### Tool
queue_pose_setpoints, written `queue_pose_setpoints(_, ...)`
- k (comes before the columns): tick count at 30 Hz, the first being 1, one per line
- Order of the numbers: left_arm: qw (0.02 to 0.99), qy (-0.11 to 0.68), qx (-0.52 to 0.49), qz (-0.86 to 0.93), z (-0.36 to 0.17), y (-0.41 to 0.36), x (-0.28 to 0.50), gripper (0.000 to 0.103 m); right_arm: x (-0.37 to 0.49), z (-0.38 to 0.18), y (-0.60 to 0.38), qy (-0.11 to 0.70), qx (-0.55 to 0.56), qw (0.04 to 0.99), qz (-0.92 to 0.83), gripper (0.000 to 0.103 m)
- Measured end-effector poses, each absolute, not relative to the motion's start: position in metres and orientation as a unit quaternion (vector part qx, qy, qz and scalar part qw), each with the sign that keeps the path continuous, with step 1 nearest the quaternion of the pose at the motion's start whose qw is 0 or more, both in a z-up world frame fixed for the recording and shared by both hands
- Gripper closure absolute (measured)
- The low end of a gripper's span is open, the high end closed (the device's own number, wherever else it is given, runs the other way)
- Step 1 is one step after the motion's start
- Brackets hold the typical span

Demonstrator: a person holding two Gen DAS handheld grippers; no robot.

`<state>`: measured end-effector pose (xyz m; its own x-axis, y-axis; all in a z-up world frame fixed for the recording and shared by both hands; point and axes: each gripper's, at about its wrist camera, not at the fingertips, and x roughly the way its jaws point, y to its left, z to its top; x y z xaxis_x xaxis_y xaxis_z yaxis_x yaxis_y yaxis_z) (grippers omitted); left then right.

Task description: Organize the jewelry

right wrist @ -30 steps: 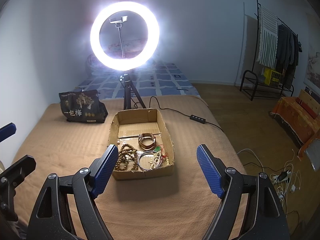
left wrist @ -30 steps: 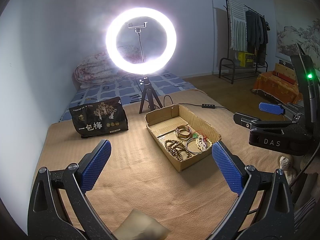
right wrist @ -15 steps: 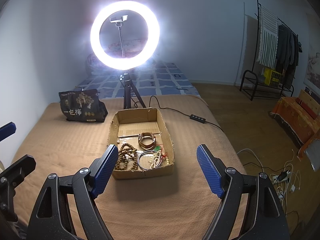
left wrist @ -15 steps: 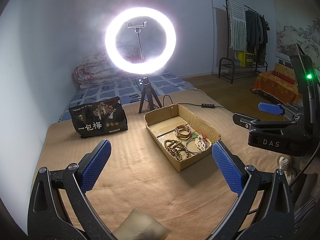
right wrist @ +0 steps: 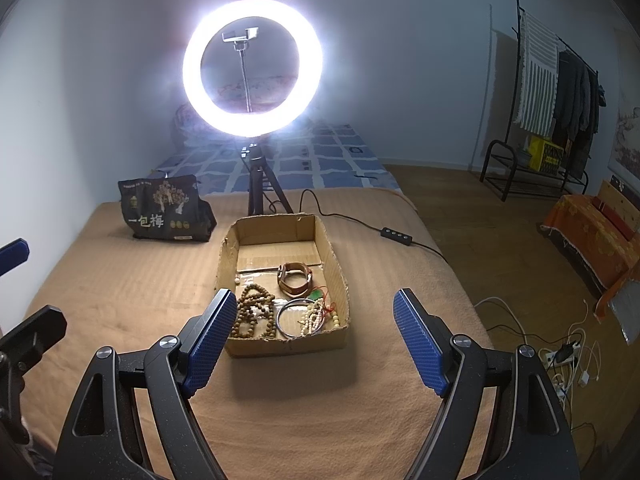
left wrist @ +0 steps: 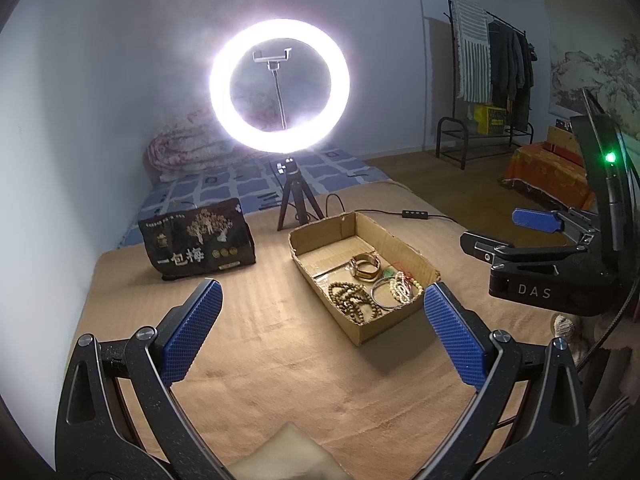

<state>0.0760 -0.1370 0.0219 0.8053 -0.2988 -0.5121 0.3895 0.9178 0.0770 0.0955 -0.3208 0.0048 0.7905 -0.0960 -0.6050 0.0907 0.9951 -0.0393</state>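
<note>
One cardboard box (right wrist: 334,264), brown beads (right wrist: 256,314), leather bracelet (right wrist: 295,278)

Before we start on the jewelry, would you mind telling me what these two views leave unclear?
- Pale soft object, left wrist view: cut off by the bottom edge and blurred.
- Brown wooden bead strand, right wrist view: its near-left end sits behind the right tongs' blue pad.
- Small white bit on the cardboard box floor: too small to identify.
- Quilt behind the white ring light: washed out by glare.

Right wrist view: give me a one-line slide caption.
Open right gripper hovers before a cardboard box of bead strands, bangle and watch, ring light behind.
</note>
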Motion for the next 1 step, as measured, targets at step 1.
queue_pose_setpoints(1, 0.947, 0.252, 0.090, -0.180, 0.0222, -0.1368, 0.0752, 0.000, 0.0961, 0.0048, -0.3203, 0.320, -0.004, 0.946, -0.049, 0.022)
